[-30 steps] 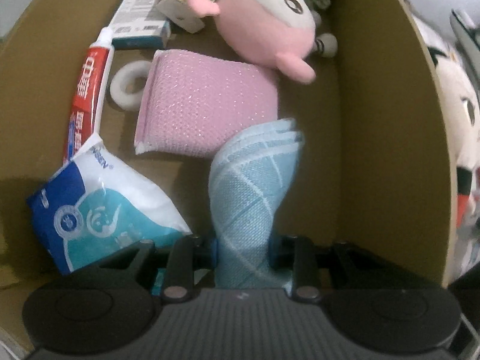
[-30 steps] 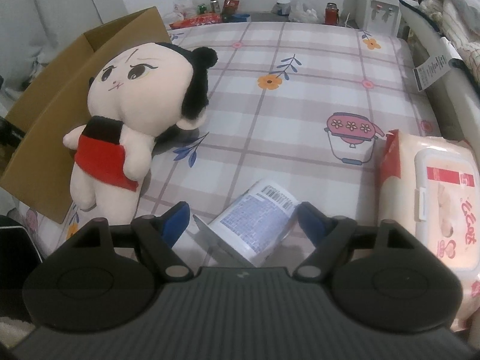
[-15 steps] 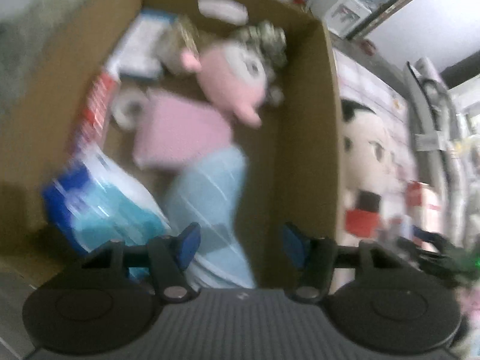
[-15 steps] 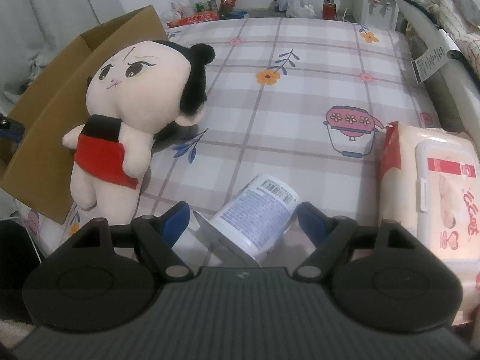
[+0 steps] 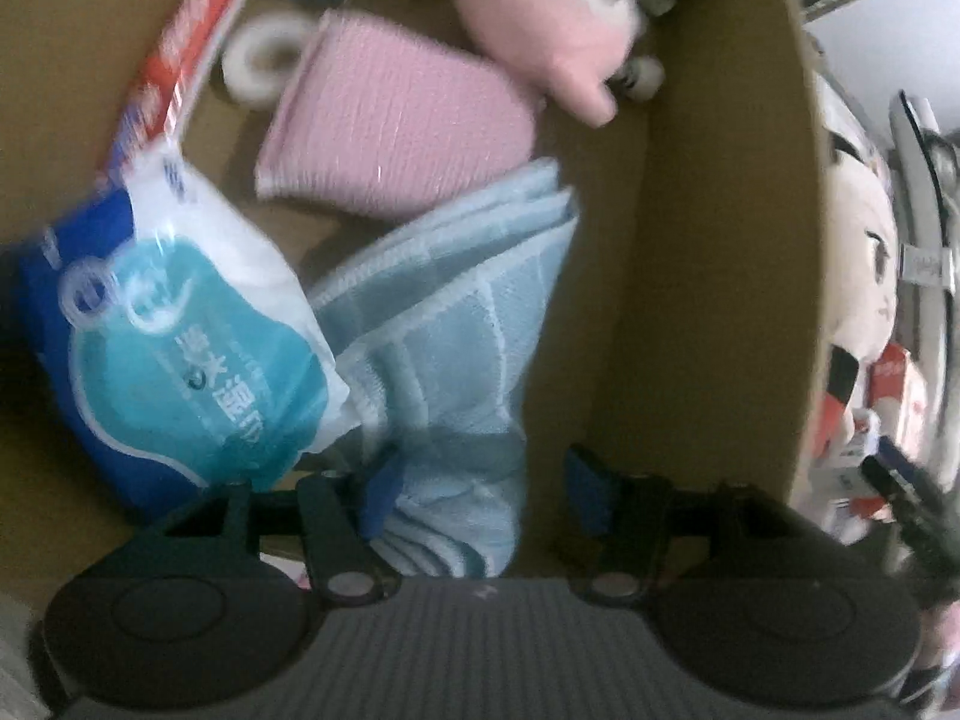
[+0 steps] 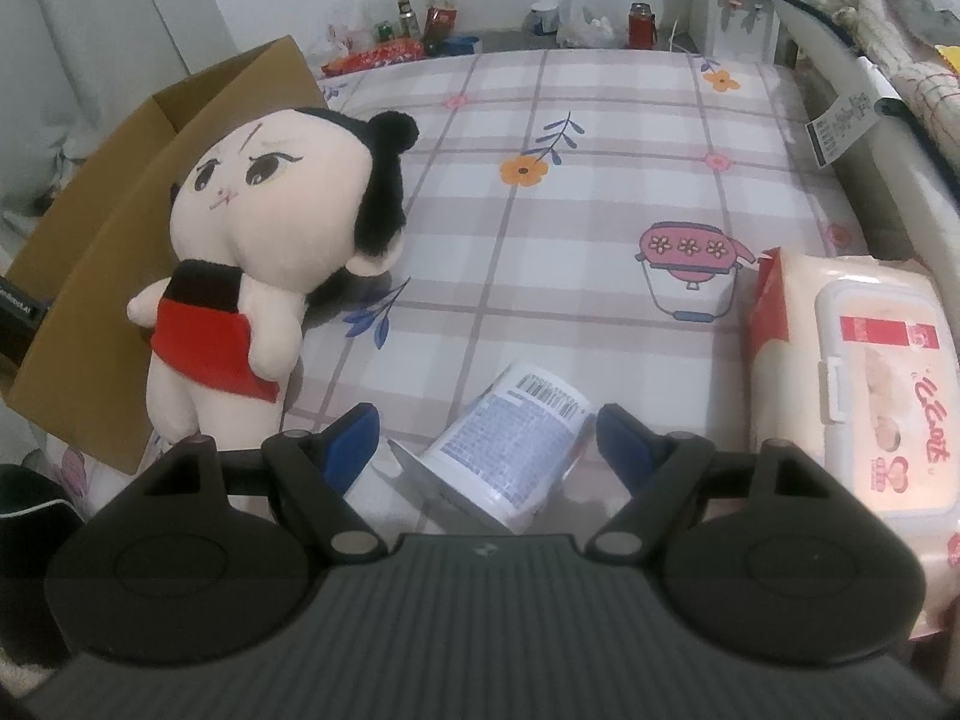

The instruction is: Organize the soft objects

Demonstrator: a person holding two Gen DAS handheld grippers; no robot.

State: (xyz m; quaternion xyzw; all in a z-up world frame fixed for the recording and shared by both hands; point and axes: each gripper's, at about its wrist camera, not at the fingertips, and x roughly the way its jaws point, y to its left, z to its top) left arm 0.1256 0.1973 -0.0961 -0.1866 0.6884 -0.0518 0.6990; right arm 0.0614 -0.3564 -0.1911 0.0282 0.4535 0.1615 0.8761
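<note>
Down inside the cardboard box [image 5: 708, 276], the blue towel [image 5: 456, 324] lies lengthwise away from the left gripper [image 5: 480, 480], whose jaws have just been opening off it; the right gripper [image 6: 486, 438] gapes beside the doll [image 6: 270, 240].

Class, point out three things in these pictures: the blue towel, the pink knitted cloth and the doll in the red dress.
blue towel [image 5: 456, 324], left wrist view, middle of its folds.
pink knitted cloth [image 5: 396, 120], left wrist view, centre of its top.
doll in the red dress [image 6: 270, 192], right wrist view, its face.
</note>
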